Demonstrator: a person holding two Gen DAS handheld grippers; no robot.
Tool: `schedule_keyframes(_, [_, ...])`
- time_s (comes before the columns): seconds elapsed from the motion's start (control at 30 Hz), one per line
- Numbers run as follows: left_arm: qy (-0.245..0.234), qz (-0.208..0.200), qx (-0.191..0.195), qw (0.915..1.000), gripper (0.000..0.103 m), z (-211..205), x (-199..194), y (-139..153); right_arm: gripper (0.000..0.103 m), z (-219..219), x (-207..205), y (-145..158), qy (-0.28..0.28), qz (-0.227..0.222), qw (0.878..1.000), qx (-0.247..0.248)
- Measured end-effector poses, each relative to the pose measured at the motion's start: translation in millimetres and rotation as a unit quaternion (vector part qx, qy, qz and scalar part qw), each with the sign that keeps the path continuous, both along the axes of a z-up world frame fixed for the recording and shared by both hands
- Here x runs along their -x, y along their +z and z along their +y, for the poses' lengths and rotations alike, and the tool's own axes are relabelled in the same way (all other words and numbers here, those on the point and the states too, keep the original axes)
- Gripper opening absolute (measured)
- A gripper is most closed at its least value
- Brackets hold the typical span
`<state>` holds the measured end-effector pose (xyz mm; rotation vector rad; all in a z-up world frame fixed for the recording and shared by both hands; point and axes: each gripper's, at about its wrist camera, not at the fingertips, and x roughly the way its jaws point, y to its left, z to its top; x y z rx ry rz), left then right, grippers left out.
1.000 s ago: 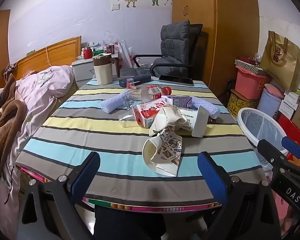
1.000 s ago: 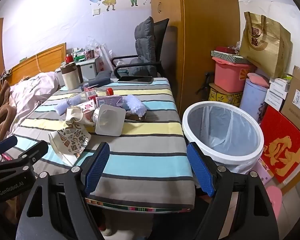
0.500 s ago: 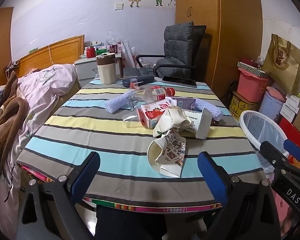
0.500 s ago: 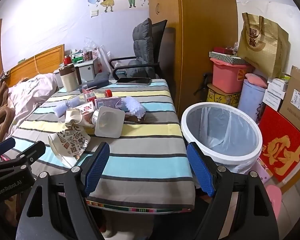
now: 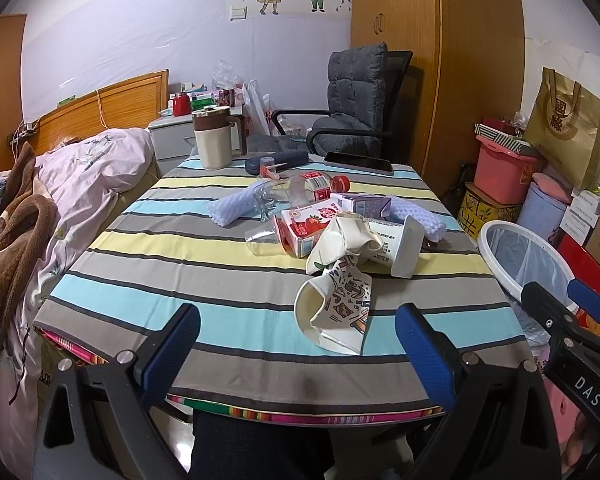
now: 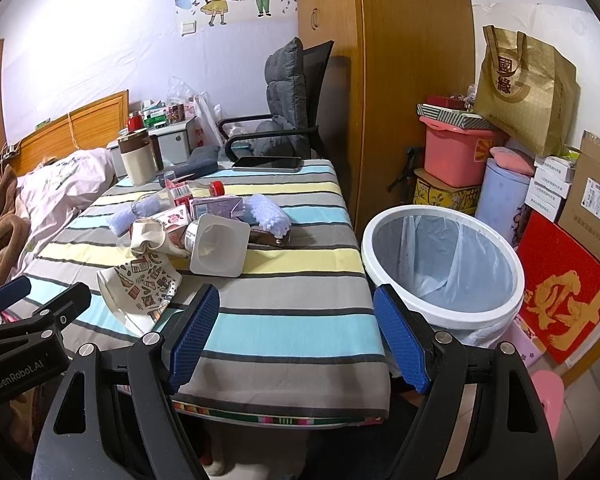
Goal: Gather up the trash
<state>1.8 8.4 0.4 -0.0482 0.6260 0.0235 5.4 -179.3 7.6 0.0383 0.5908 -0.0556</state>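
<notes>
The trash lies heaped mid-surface, ahead of both tools: the crushed printed paper cup (image 5: 336, 308) sits nearest, just beyond and between the fingers of the left tool (image 5: 296, 344), with the strawberry carton (image 5: 308, 228), the overturned white tub (image 6: 218, 250) and the clear bottle (image 5: 300, 188) piled touching behind it, probably grouped for short reaches to the lined trash bin (image 6: 444, 264) standing off the surface's edge, ahead-right of the right tool (image 6: 296, 340). Both tools hang with jaws wide apart and empty, short of the striped surface (image 5: 180, 288), apparently staged for a first pick. The pile overlaps, so items underneath cannot be identified, and the bin's base is cut off.
</notes>
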Motion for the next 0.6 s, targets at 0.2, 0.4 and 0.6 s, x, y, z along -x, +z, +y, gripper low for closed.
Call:
schedule_keyframes(0.2, [0.000, -0.002, -0.001, 1.0000, 0.099, -0.4, -0.1, -0.3, 0.080, -1.6, 0.9, 1.0, -0.002, -0.002, 1.000, -0.001])
schedule_keyframes(0.4, [0.000, -0.003, 0.000, 1.0000, 0.099, -1.3, -0.8, -1.3, 0.080, -2.3, 1.2, 1.4, -0.001, -0.002, 1.000, 0.000])
schedule_keyframes(0.6, [0.001, -0.002, 0.001, 1.0000, 0.099, -2.5, -3.1, -3.3, 0.080, -2.0, 1.9, 0.9, -0.001, -0.003, 1.000, 0.000])
